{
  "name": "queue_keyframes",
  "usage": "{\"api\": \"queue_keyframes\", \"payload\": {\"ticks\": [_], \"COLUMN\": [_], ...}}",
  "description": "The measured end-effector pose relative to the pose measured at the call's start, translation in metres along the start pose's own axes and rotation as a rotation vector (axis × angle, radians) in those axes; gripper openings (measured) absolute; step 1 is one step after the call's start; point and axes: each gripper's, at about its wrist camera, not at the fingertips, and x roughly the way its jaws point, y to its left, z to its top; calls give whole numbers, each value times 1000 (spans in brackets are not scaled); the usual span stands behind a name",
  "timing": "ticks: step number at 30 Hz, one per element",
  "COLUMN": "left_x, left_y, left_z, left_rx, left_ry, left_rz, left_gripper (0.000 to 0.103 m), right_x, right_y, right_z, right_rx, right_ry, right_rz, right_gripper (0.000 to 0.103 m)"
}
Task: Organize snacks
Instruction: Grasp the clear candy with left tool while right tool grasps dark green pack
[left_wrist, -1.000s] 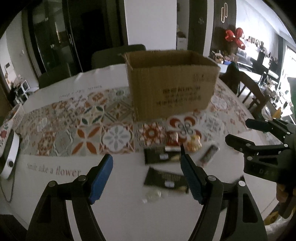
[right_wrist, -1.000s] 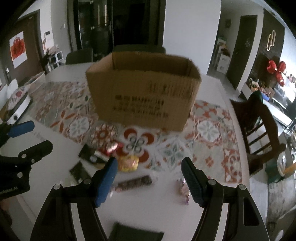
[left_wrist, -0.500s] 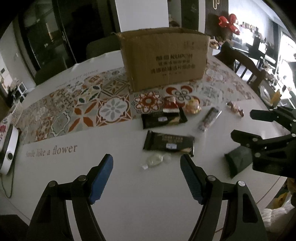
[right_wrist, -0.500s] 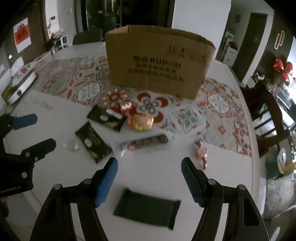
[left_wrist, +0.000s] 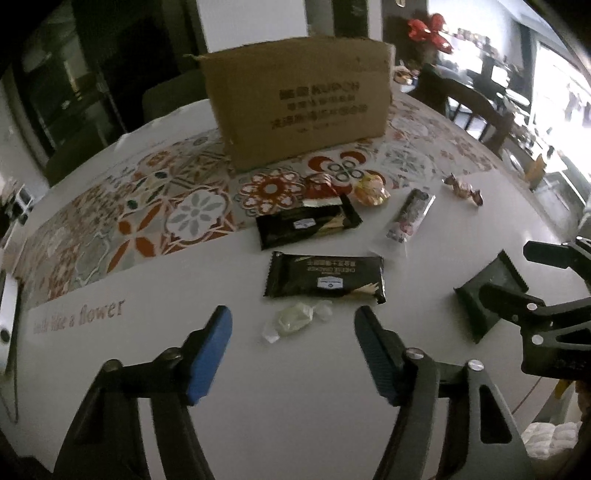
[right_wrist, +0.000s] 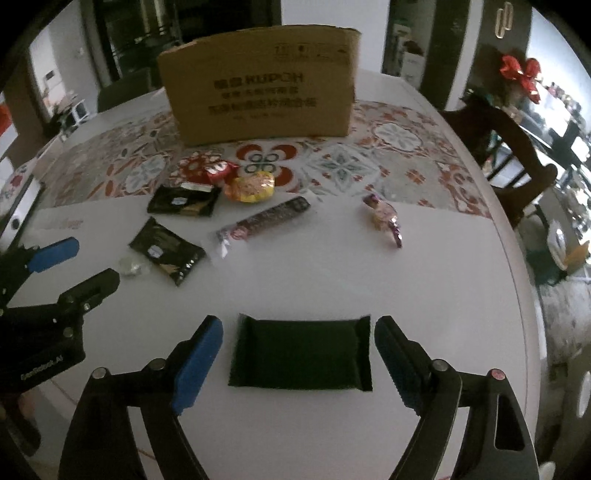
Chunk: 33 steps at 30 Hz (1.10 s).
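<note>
My left gripper (left_wrist: 293, 325) hangs low over the white table, its jaws closing with a small clear-wrapped candy (left_wrist: 295, 321) lying loose between them, untouched by the blue pads. My right gripper (right_wrist: 299, 332) straddles a dark green packet (right_wrist: 301, 350), jaws opening and pads off its ends. Further back lie two black cracker packets (left_wrist: 325, 280) (left_wrist: 306, 221), a long bar (right_wrist: 266, 218), a yellow snack (right_wrist: 251, 188), a red candy (right_wrist: 218, 170) and a pink wrapped sweet (right_wrist: 384, 218). The open cardboard box (right_wrist: 262, 85) stands behind them on the patterned runner (right_wrist: 391, 136).
A dark wooden chair (right_wrist: 509, 147) stands past the table's right edge (right_wrist: 517, 258). A white appliance (right_wrist: 18, 206) sits at the far left of the table. In the right wrist view the left gripper (right_wrist: 92, 262) reaches in from the left.
Both grippers have sunk toward the table. The left now straddles the clear candy with narrower jaws. The right has come over the green packet and its jaws stand wider.
</note>
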Motion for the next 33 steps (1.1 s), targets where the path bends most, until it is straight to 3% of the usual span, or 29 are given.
{"api": "queue_keyframes", "payload": {"ticks": [5, 7, 8, 12, 20, 29, 31, 33], "left_x": [12, 16, 18, 22, 31, 34, 33, 32], "left_y": [0, 0, 0, 0, 3, 8, 8, 8], "left_z": [0, -1, -1, -2, -2, -4, -6, -6], "left_rx": [36, 43, 47, 54, 23, -13, -29, -42], "left_ry": [10, 12, 13, 18, 35, 63, 70, 77], "left_rz": [-28, -32, -35, -47, -75, -79, -87, -101], "left_gripper": [60, 60, 60, 59, 53, 30, 28, 27], "right_x": [11, 14, 15, 13, 31, 39, 39, 36], "right_y": [5, 6, 7, 8, 0, 1, 1, 2], "right_z": [-8, -10, -10, -11, -10, -10, -10, -9], "right_rx": [6, 2, 3, -21, 30, 42, 41, 33], "right_ry": [31, 40, 44, 19, 85, 105, 97, 82], "right_rz": [6, -2, -11, -71, -61, -61, -61, -60], "right_gripper": [85, 90, 97, 101, 101, 101, 99, 88]}}
